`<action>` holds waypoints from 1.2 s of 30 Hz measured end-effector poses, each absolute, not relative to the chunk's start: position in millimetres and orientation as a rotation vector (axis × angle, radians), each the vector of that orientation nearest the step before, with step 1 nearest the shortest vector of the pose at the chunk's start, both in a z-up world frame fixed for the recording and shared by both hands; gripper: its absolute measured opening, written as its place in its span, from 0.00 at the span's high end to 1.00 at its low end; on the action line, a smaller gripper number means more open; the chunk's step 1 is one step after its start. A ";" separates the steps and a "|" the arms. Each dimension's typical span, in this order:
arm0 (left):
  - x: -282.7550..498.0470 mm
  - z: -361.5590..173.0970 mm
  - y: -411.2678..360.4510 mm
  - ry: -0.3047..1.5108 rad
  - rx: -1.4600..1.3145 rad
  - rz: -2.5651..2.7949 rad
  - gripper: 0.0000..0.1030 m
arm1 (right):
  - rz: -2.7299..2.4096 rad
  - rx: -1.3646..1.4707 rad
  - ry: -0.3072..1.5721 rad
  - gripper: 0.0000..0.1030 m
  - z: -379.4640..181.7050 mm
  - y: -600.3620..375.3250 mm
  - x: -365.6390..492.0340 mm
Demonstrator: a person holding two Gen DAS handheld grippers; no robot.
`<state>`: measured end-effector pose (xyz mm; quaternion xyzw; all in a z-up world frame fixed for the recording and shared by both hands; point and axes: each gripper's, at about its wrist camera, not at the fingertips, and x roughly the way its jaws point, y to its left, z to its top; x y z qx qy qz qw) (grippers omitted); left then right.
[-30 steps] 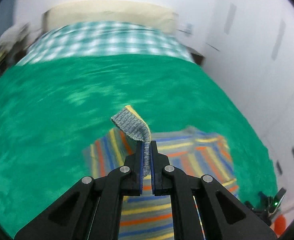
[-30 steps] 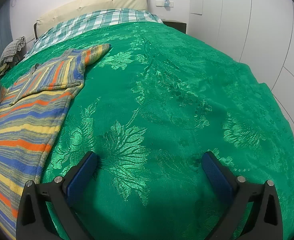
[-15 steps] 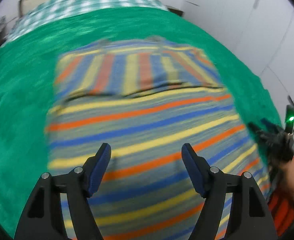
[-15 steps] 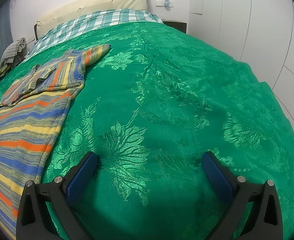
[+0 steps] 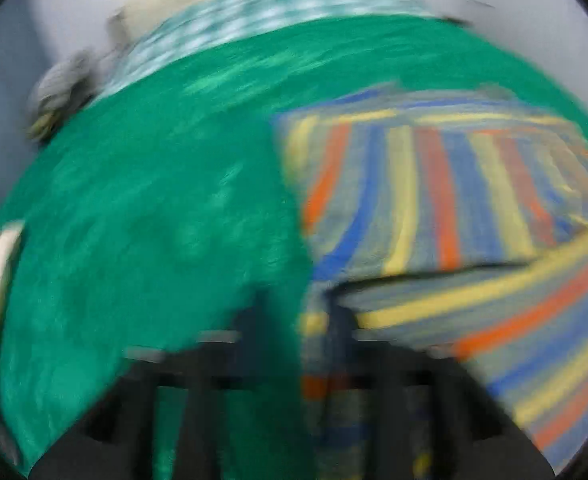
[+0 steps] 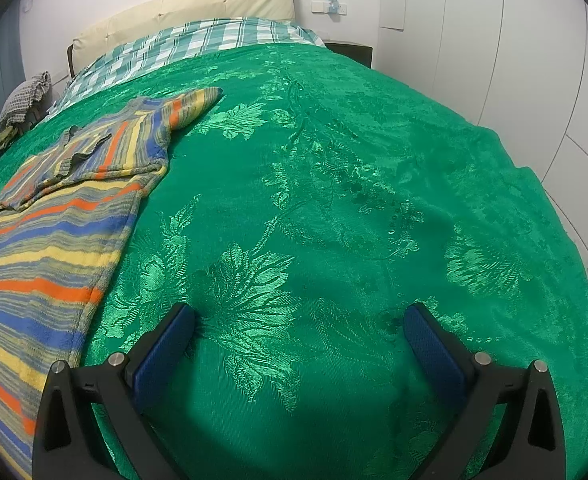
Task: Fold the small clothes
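A small knit sweater (image 6: 54,236) with blue, yellow, orange and grey stripes lies on the green bedspread (image 6: 334,200). One sleeve is folded across its chest; the other sleeve (image 6: 192,106) still points out to the far right. The left wrist view is badly blurred: the sweater (image 5: 434,208) fills its right half, and my left gripper (image 5: 300,320) hangs low over the sweater's left edge, jaws narrowly apart with striped cloth showing between them. My right gripper (image 6: 300,332) is wide open and empty, low over bare bedspread to the right of the sweater.
A checked sheet (image 6: 198,46) and a cream headboard (image 6: 182,14) lie at the far end of the bed. A grey cloth bundle (image 6: 26,98) sits at the far left. White wardrobe doors (image 6: 494,40) stand close on the right.
My left gripper let go of the sleeve cuff it held, opened wide over the sweater, then swung left to the sweater's left edge with its jaws closer together. The right gripper has not moved.
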<state>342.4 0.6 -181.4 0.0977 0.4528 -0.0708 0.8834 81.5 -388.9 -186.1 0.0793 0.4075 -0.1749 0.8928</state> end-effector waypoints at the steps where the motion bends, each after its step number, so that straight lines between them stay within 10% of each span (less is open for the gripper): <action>1: 342.2 -185.2 9.5 0.952 0.155 -0.127 0.83 | -0.363 0.164 0.846 0.00 -186.2 -388.6 81.8; 5: 328.4 -184.5 17.2 0.914 0.151 -0.144 0.82 | -0.362 0.166 0.845 0.00 -186.1 -389.0 81.4; 11: 303.1 -174.3 43.3 0.943 0.072 -0.132 0.21 | -0.364 0.166 0.846 0.00 -185.7 -386.4 82.1; 36: 203.4 -192.2 117.9 0.952 -0.119 -0.070 0.05 | -0.366 0.163 0.850 0.00 -187.2 -385.3 84.2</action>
